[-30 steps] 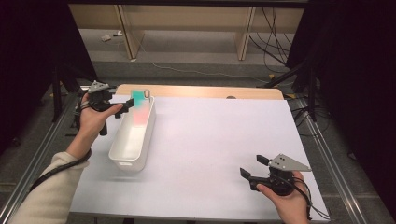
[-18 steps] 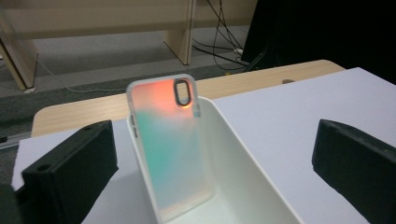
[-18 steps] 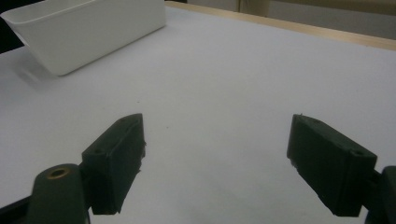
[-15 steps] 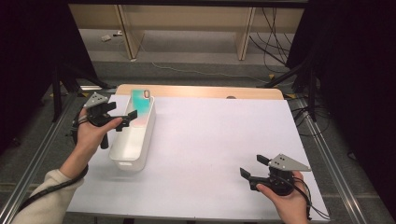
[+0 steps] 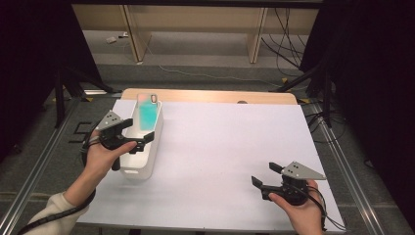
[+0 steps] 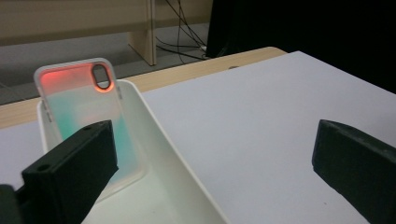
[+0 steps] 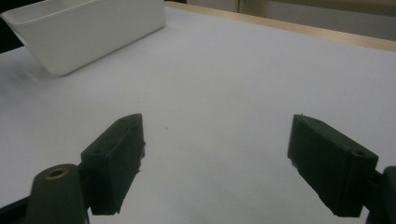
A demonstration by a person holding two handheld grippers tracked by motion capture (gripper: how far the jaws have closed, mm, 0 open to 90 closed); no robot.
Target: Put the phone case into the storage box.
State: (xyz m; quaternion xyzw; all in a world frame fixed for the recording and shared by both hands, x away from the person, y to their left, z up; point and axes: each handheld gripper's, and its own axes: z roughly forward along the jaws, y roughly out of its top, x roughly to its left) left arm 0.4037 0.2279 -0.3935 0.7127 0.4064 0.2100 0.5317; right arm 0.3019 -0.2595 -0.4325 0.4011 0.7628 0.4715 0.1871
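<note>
The phone case point(image 5: 147, 113) is already inside the white bin point(image 5: 138, 165): it is a clear case with a red glow at the top and a teal colour lower down, and in the left gripper view point(image 6: 88, 116) it leans upright against the far end wall of the bin, with its camera cut-out at the top. So I judge that the main step, putting the case into the bin, is done. The left gripper point(image 5: 128, 138) is over the near part of the bin, close to its left rim, and its fingers point(image 6: 74, 172) are wide apart and hold nothing; the case is beyond them, not between them and not touching them. The right gripper point(image 5: 266, 177) is well apart from the bin, low over the white bench point(image 5: 235, 147) near the front right corner, and its fingers point(image 7: 116, 158) are also wide apart and empty, with only bare bench surface between them. No other loose thing lies on the bench, as far as I can see, so it seems little is left: probably only to bring the left gripper away from the bin. Whether the case should lie flat instead of leaning, I cannot tell.
</note>
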